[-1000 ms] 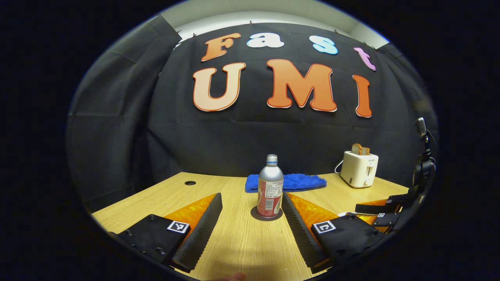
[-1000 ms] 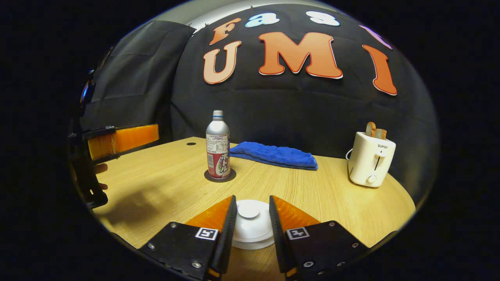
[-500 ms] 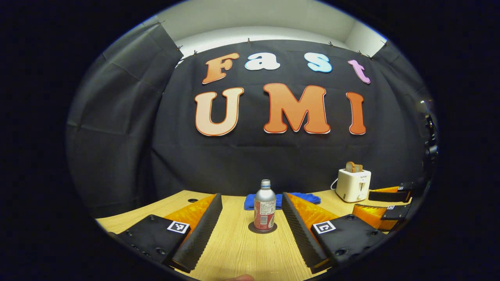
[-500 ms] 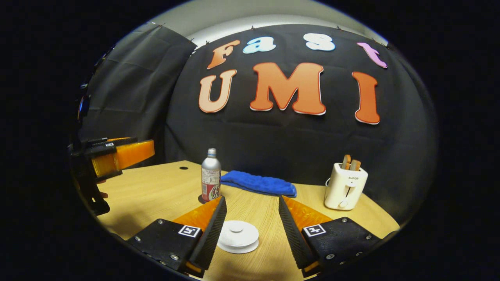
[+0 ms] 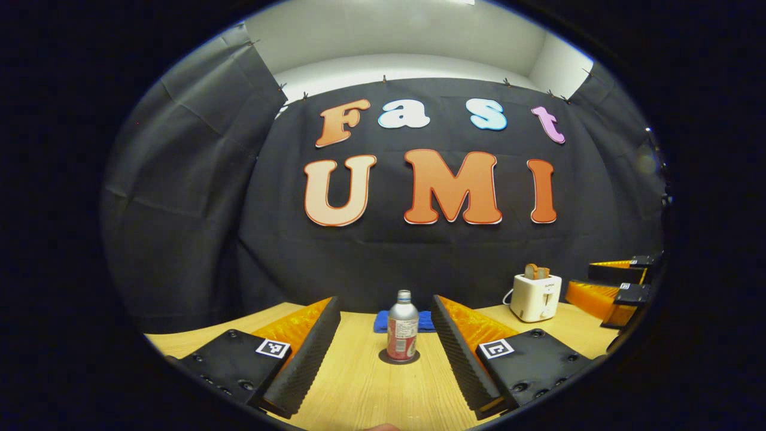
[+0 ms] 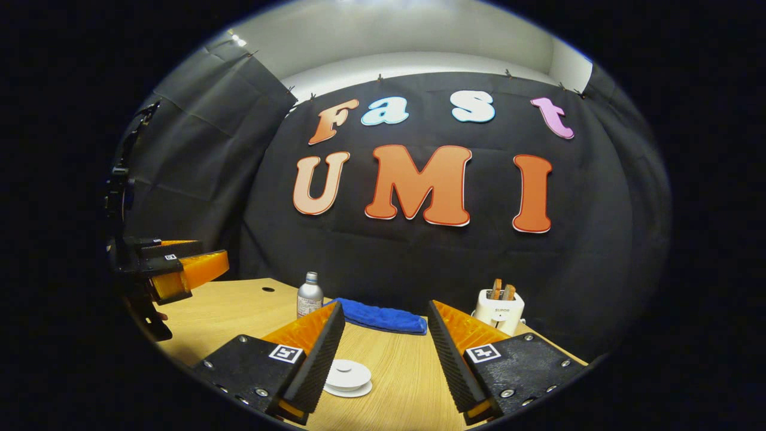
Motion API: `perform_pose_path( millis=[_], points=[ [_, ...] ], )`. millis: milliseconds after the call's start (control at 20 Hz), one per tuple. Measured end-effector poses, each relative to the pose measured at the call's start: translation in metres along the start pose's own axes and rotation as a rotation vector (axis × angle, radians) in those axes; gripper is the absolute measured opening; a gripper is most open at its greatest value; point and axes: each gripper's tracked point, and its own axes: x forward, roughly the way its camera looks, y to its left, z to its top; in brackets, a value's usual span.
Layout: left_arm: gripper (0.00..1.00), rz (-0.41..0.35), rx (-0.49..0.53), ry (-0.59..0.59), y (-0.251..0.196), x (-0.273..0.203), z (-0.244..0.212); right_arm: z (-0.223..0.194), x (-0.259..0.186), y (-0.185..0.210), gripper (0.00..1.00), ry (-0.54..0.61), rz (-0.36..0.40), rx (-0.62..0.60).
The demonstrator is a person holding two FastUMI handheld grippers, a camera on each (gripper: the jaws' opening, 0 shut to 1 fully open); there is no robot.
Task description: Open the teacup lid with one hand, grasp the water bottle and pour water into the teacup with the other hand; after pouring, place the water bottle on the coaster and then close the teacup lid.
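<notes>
Spanning ahead, wooden table (image 5: 359,395) meets black cloth wall (image 5: 179,197). Left gripper (image 5: 386,311) spread wide, empty, water bottle (image 5: 402,326) on coaster (image 5: 383,358) beyond; right gripper (image 6: 385,314) likewise, lidded teacup (image 6: 348,378) beyond.

Blue cloth (image 6: 383,317), white toaster (image 5: 535,290), silver-red bottle (image 5: 402,326)

Bare desk (image 6: 395,365) lies open between the teacup lid (image 6: 348,376) and the water bottle (image 5: 402,331); the blue cloth (image 6: 383,317) and toaster (image 6: 500,310) seemingly crowd its far edge.
</notes>
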Motion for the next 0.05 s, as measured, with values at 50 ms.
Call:
perform_pose_path(
  millis=[50],
  points=[
    [1.00, 0.006, 0.007, 0.000, -0.0006, -0.0011, -0.0030, 0.0003, -0.0014, -0.0013, 0.84, -0.005, -0.001, 0.000]
  ],
)
